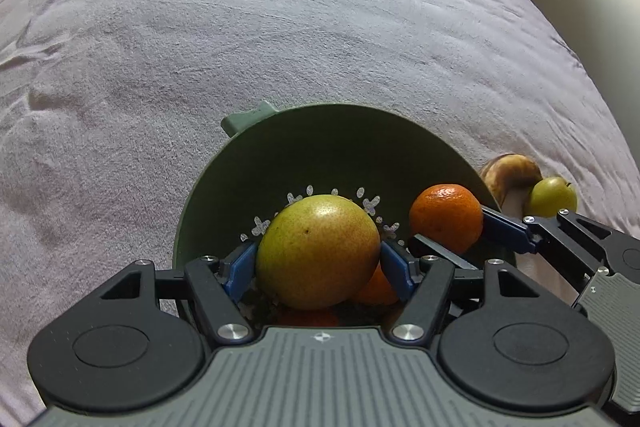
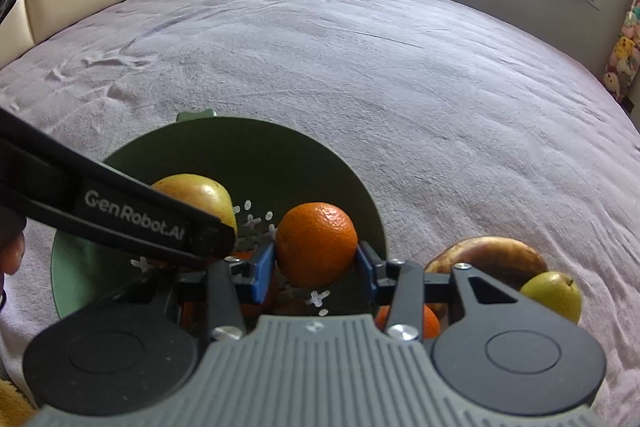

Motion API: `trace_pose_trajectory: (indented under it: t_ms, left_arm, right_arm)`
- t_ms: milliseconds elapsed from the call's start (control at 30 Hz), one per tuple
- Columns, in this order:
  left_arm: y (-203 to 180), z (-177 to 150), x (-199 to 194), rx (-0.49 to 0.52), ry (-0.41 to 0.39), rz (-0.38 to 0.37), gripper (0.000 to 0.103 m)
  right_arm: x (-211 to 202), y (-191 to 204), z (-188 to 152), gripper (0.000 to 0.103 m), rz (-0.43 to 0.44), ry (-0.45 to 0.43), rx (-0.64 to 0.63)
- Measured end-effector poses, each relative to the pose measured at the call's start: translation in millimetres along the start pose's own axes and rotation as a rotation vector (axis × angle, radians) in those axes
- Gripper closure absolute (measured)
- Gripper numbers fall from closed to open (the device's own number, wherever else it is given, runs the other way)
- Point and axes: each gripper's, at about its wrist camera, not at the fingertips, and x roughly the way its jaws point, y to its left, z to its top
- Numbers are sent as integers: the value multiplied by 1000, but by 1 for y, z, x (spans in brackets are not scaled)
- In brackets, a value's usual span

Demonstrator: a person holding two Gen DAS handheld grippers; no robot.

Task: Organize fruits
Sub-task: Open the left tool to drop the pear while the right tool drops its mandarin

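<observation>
Here, a large round yellow-green fruit (image 1: 318,251) is pinched between the blue pads of the left tongs (image 1: 318,259) and held over the dark green perforated plastic bowl (image 1: 280,155), in which some orange fruit already lies. Just beside it, a small dimpled orange mandarin (image 2: 316,243) is gripped by the right tongs (image 2: 316,261), also above the bowl's interior. Beyond the bowl's right rim, a browned banana (image 2: 488,257) and a small yellow-green apple (image 2: 554,293) are left on the mauve bedspread (image 2: 360,67). The placing step is judged best done by lowering each fruit close to the bowl's floor before the pads are spread, one at a time, so that collisions and rolling are avoided.
</observation>
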Motion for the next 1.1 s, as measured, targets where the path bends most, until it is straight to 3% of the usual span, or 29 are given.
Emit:
trace_pose_trajectory:
  t_ms: [433,833,1100]
  left_arm:
    - [-12,0,8,115,-13,124,28]
    - [-10,0,5,104,-9,88,28]
    - [-12,1,-14,99,-73,65,27]
  right_arm:
    - [13,14,-5,62,7,30,-96]
    - [6,6,-1,59,9,12,-43]
    - [-13,-2,3,52,12,-45,9]
